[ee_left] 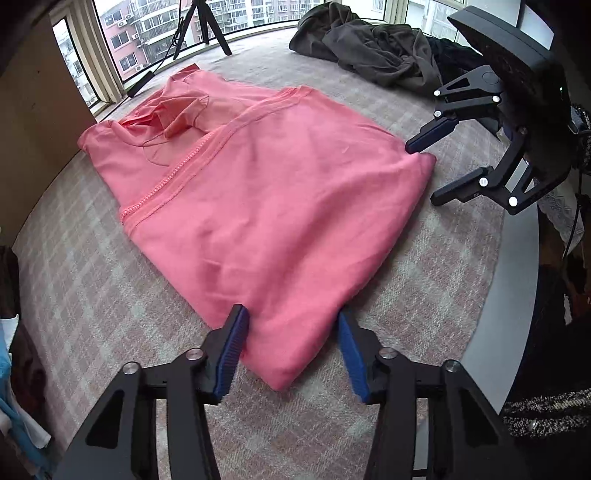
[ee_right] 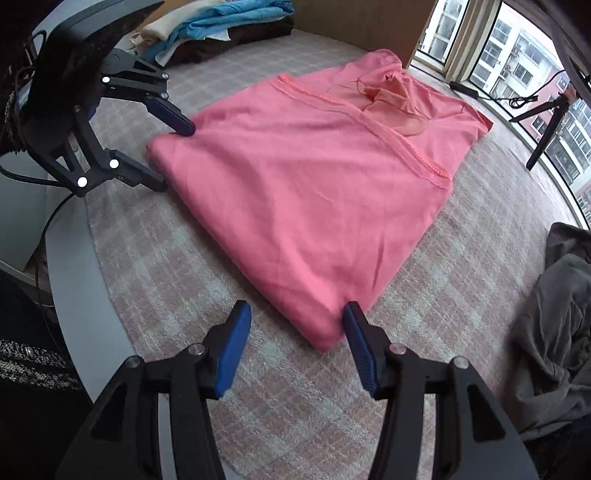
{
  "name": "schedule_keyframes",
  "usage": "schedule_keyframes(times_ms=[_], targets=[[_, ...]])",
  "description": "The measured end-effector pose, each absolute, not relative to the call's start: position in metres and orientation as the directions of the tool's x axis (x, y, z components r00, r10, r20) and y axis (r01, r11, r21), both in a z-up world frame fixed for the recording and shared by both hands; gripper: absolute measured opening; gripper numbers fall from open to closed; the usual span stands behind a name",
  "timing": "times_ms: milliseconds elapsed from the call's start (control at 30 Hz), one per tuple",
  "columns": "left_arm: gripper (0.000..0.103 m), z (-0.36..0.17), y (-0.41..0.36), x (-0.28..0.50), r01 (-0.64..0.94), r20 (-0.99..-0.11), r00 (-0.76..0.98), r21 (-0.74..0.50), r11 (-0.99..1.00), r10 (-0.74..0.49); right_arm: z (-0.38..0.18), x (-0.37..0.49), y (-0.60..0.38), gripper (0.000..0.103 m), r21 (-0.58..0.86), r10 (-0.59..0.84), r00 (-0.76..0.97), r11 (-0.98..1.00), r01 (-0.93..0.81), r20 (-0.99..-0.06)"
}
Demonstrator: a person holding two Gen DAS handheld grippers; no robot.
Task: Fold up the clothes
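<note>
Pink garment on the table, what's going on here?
A person is folding the pink garment with two handheld grippers. It lies already folded over on the checked cloth. The left gripper is open with its fingers either side of one near corner; the right gripper is open at the other near corner. Neither has clamped yet. A grey clothes heap waits at one side, and a stack of folded clothes at the other.

Pink garment (ee_left: 266,206) on checked cloth (ee_left: 92,288)
</note>
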State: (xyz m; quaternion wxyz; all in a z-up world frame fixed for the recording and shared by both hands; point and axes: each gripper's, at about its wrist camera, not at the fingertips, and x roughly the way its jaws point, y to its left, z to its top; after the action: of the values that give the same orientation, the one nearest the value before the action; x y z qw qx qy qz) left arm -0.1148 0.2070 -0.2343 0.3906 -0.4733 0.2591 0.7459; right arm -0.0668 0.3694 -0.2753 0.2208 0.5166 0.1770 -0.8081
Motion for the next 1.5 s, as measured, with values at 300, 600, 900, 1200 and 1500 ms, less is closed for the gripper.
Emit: schedule_keyframes(times_ms=[300,600,900,1200,1500], targets=[[0.008,-0.184,0.191,-0.175,-0.777,-0.869,-0.248,-0.086,-0.624,0.429,-0.237,-0.110,0.378,0.008,-0.036,-0.202,-0.398,-0.856,0.515,-0.895],[0.007,-0.123,0.184,-0.207,-0.780,-0.796,-0.338,-0.062,-0.623,0.502,-0.144,-0.167,0.399,0.007,-0.003,-0.261,-0.540,-0.899,0.439,-0.800],[0.010,-0.194,0.176,-0.145,-0.810,-0.902,-0.097,-0.173,-0.560,0.420,-0.194,-0.118,0.382,0.007,0.098,-0.312,-0.391,-0.872,0.479,-0.866],[0.031,-0.209,0.154,-0.156,-0.779,-0.942,-0.026,-0.191,-0.598,0.336,-0.254,-0.104,0.376,0.015,0.169,-0.271,-0.161,-0.869,0.466,-0.949],[0.050,-0.158,0.148,-0.341,-0.610,-0.851,-0.317,-0.154,-0.777,0.418,-0.149,-0.234,0.482,0.048,0.260,-0.324,-0.607,-0.946,0.194,-0.726]])
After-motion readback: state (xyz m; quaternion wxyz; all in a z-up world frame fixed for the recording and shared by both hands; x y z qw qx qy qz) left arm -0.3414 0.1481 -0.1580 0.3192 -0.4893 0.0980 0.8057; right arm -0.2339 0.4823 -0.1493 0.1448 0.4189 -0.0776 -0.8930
